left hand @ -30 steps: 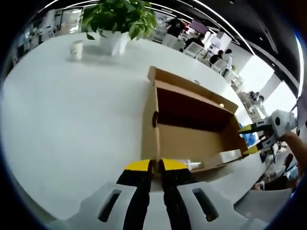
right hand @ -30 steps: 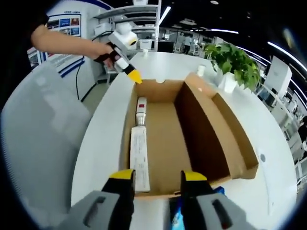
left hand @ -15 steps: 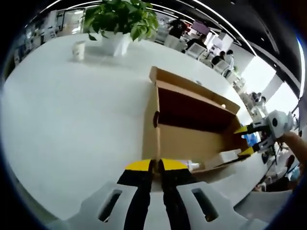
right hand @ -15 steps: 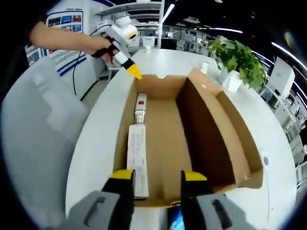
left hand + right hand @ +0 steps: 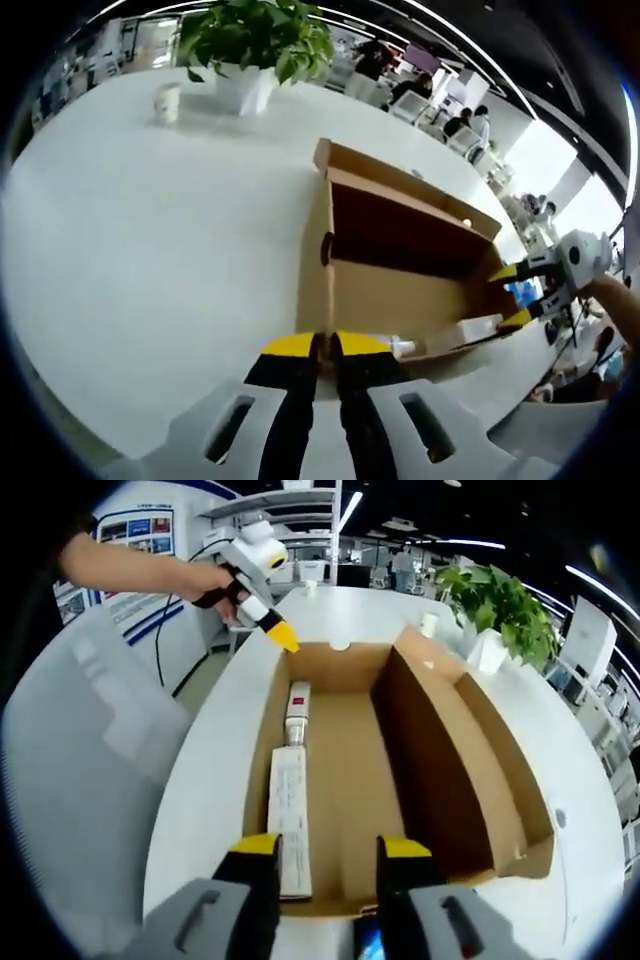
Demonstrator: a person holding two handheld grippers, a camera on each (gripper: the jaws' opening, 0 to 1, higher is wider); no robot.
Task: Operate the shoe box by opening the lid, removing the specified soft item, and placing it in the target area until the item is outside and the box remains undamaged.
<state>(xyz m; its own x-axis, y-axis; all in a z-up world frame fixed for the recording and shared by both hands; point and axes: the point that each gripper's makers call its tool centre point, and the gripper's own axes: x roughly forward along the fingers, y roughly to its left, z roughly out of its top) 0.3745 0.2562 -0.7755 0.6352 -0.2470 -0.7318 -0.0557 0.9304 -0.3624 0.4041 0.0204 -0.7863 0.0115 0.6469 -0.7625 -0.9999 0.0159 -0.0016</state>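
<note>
In the left gripper view, a small white paper cup (image 5: pixel 165 101) stands far ahead and to the left of the left gripper (image 5: pixel 325 345), with a leafy green plant in a white pot (image 5: pixel 250 45) just right of it. The left gripper's yellow-tipped jaws are pressed together with nothing visible between them, their tips at the near end wall of the open brown cardboard shoe box (image 5: pixel 330 290) on the round white table (image 5: pixel 130 260). Further right, the right gripper (image 5: pixel 522 292) sits at the box's far end.

In the right gripper view, the left gripper (image 5: pixel 281 637) and the hand (image 5: pixel 215 585) holding it show ahead and left, at the far wall. Straight ahead, on the box floor along its left wall, lies a long white tube with a red-labelled end (image 5: pixel 290 800). The right gripper (image 5: pixel 328 846) has its jaws apart, empty, over the near wall. The box's folded-back lid (image 5: pixel 500 770) lies to the right.
</note>
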